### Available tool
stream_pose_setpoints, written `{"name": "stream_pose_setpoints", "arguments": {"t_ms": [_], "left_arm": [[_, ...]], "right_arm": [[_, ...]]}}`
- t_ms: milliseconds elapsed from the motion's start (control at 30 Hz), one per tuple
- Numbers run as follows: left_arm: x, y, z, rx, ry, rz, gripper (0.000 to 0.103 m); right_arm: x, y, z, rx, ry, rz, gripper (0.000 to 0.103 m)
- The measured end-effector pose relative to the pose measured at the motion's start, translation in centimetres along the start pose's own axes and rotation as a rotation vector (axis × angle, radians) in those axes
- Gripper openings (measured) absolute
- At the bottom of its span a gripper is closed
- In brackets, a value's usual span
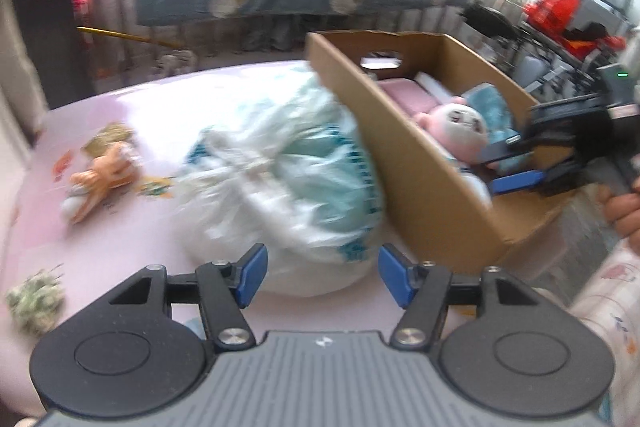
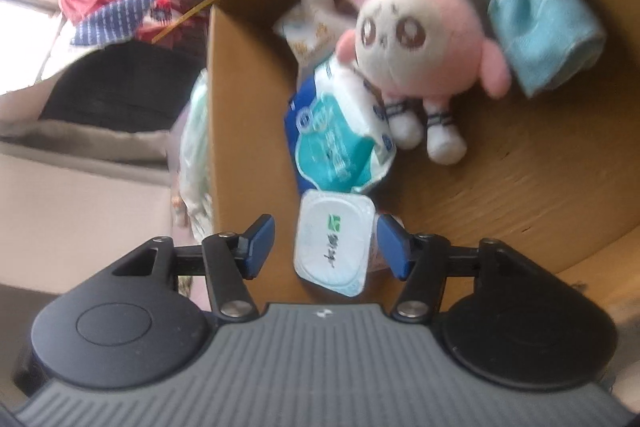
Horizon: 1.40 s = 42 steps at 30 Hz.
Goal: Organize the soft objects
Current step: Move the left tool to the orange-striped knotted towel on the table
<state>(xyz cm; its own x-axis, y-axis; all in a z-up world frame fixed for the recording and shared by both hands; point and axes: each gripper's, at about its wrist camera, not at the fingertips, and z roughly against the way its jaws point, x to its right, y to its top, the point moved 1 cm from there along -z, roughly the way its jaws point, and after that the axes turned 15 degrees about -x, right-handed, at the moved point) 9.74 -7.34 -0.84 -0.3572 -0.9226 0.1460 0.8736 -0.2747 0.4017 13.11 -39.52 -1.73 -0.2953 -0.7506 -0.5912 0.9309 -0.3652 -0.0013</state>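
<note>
Soft things on a pink table and in a cardboard box.

From left: an orange toy (image 1: 102,177) lies on the table (image 1: 132,251); the left gripper (image 1: 322,277) gapes empty before a white plastic bag (image 1: 288,195); the box (image 1: 412,187) holds a pink plush doll (image 2: 416,39), where the right gripper (image 2: 326,247) stands unclenched around a sealed white cup (image 2: 334,243).

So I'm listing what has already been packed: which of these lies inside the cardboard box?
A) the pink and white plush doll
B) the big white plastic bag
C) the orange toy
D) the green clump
A: the pink and white plush doll lies inside the cardboard box, next to a blue cloth; the big white plastic bag sits outside it on the table.
</note>
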Motion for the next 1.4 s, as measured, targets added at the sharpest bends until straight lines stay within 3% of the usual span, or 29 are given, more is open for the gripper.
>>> {"name": "stream_pose_setpoints", "arguments": {"t_ms": [200, 367, 567, 700, 833, 967, 1133, 1400], "left_arm": [[-3.0, -2.6, 1.6, 0.094, 0.147, 0.055, 0.063], [-5.9, -4.1, 2.1, 0.132, 0.251, 0.114, 0.064], [-9.4, -5.8, 1.8, 0.145, 0.374, 0.162, 0.064], [-11.4, -6.5, 1.2, 0.169, 0.48, 0.141, 0.065], [-12.6, -5.7, -0.3, 0.197, 0.619, 0.029, 0.071], [-13.8, -3.8, -3.3, 0.172, 0.705, -0.106, 0.071], [-15.7, -0.6, -7.3, 0.119, 0.678, -0.197, 0.071], [-19.9, 4.0, -12.9, -0.053, 0.551, -0.159, 0.072]], "right_arm": [[-3.1, -0.5, 3.5, 0.109, -0.025, 0.067, 0.063], [-8.0, -1.2, 3.3, 0.096, -0.003, 0.172, 0.067], [-15.4, -1.0, -2.2, -0.037, 0.027, 0.259, 0.069], [-20.3, -0.5, -7.1, -0.122, 0.048, 0.29, 0.07], [-25.1, 0.5, -12.7, -0.198, 0.034, 0.319, 0.07], [-28.6, 3.0, -18.9, -0.258, -0.026, 0.318, 0.07], [-30.5, 7.2, -26.5, -0.297, -0.122, 0.289, 0.07], [-31.2, 10.8, -34.8, -0.315, -0.231, 0.321, 0.07]]}}
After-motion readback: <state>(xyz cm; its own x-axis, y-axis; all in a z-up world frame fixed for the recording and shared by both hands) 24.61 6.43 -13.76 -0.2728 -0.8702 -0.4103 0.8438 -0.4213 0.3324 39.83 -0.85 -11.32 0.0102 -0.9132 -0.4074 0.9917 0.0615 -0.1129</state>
